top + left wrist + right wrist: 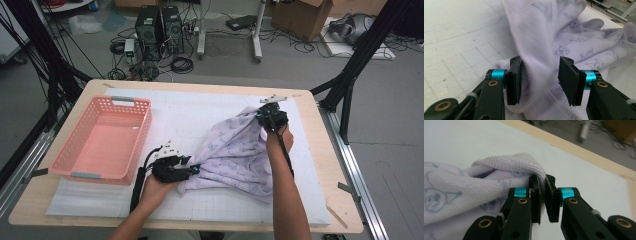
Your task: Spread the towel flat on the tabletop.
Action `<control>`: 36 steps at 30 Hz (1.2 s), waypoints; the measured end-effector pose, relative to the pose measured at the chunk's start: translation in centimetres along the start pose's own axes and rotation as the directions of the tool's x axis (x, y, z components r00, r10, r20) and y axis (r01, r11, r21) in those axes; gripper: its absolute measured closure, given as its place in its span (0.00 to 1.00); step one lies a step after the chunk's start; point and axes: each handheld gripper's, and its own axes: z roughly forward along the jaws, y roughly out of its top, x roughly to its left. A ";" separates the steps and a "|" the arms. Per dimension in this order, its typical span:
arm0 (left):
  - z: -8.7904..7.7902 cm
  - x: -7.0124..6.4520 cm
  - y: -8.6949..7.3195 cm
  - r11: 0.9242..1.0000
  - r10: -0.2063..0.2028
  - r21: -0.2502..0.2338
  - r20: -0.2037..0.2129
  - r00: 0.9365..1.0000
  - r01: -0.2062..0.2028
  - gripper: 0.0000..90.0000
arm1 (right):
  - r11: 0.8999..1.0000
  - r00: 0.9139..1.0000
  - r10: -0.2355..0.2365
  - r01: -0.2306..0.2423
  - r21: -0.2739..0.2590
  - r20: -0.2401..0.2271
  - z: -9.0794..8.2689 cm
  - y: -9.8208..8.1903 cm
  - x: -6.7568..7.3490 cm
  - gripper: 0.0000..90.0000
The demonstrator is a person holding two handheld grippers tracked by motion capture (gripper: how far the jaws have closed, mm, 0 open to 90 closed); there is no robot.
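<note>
Right gripper (542, 195) is pinched tight on the towel (235, 150) corner, upper right of the high view. Left gripper (540, 80) sits half open, cloth loose between the jaws. Looks like mid-spread, so next I'd clamp the left, then pull apart.

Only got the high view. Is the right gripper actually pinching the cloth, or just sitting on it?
Observer: Pinching. In the right gripper view the right gripper has its jaws nearly together on a folded edge of the cloth.
Operator: And the left one?
Observer: In the left gripper view the left gripper stands open, with a ridge of cloth between the jaws and a clear gap at one pad.
Operator: Which edge is there?
Observer: The thick ribbed hem.
</note>
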 end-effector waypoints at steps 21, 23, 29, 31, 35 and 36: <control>0.2 0.7 0.7 0.999 -0.039 -0.012 -0.027 0.999 0.038 0.45 | 0.993 0.980 -0.005 -0.019 -0.118 -0.199 -6.6 -6.3 -1.0 0.64; 0.7 0.8 0.6 0.999 -0.034 0.010 -0.026 0.999 0.034 0.45 | 0.993 0.977 -0.011 -0.014 -0.116 -0.211 -7.4 -7.5 -1.0 0.63; 2.3 0.3 1.8 0.996 0.001 0.093 -0.028 1.000 0.002 0.44 | 0.997 0.956 0.001 -0.024 -0.073 -0.294 -8.2 -11.4 -0.7 0.59; 3.2 0.0 2.4 0.990 0.023 0.138 -0.049 0.999 -0.016 0.46 | 0.999 0.954 -0.003 -0.011 -0.044 -0.300 -8.0 -12.2 -0.7 0.58; 4.2 0.4 3.0 0.982 0.066 0.182 -0.097 0.993 -0.048 0.75 | 0.999 0.944 0.033 -0.037 -0.008 -0.330 -7.2 -12.7 -1.0 0.56; 4.2 0.7 3.0 0.985 0.067 0.163 -0.096 0.993 -0.051 0.81 | 0.999 0.938 0.034 -0.035 0.003 -0.344 -7.0 -12.7 -0.9 0.56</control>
